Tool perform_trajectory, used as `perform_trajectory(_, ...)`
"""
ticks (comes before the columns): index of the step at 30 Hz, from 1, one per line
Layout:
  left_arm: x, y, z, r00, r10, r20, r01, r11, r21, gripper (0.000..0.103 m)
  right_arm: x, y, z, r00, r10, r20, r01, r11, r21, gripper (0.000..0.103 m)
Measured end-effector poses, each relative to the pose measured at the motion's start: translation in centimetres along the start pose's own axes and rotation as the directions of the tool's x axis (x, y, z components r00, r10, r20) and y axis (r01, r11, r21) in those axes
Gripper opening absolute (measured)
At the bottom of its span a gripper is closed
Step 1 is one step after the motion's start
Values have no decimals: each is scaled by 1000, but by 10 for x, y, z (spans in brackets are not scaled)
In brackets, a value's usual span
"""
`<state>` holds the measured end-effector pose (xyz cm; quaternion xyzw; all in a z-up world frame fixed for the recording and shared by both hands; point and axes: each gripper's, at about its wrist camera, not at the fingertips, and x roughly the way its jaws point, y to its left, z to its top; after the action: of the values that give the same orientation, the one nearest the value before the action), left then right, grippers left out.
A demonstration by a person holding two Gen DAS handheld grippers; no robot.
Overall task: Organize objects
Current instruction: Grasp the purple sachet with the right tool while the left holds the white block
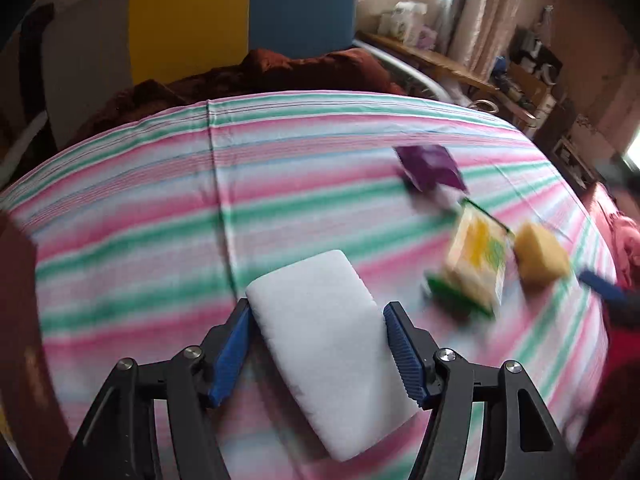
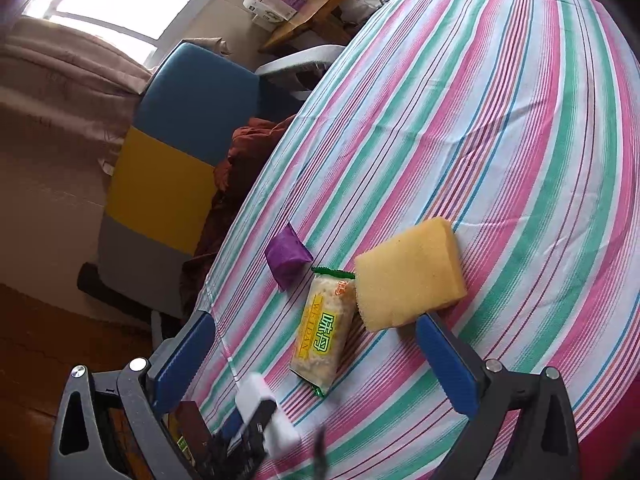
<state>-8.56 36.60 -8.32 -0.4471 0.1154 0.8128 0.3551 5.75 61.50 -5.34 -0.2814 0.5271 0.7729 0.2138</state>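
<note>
Fingers [image 1: 236, 344] of the left gripper [image 1: 316, 354] clamp the white sponge [image 1: 324, 344] above the striped desk [image 1: 140, 208]; the right gripper [image 2: 316, 360] gapes empty.

A white foam block [image 1: 328, 344], oblong with rounded corners, lies flat on the striped cloth. Well apart from it sit a purple wrapper [image 2: 287, 257], a yellow-green snack packet [image 2: 325, 334] and a yellow sponge [image 2: 408, 274], the sponge touching the packet's end.
</note>
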Motion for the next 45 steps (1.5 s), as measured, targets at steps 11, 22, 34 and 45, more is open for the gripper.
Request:
perform_trajectory(11, -21, 4, -41, 996, -11, 90, 9, 1000, 21, 67, 9, 52, -11, 989, -150, 2, 145, 946, -289, 103)
perform_trajectory(22, -23, 10, -45, 992, -44, 117, 44, 999, 5, 70, 109, 111, 17, 923, -376, 78, 353, 753, -555, 102)
perform_trajectory(34, -22, 10, -48, 992, -39, 123, 37, 999, 15, 72, 172, 91, 25, 901, -434, 5, 340, 699, -629, 54)
perform_trajectory(45, -22, 10, -48, 992, -37, 123, 35, 999, 17, 72, 176, 99, 14, 891, -452, 30, 342, 628, -699, 48)
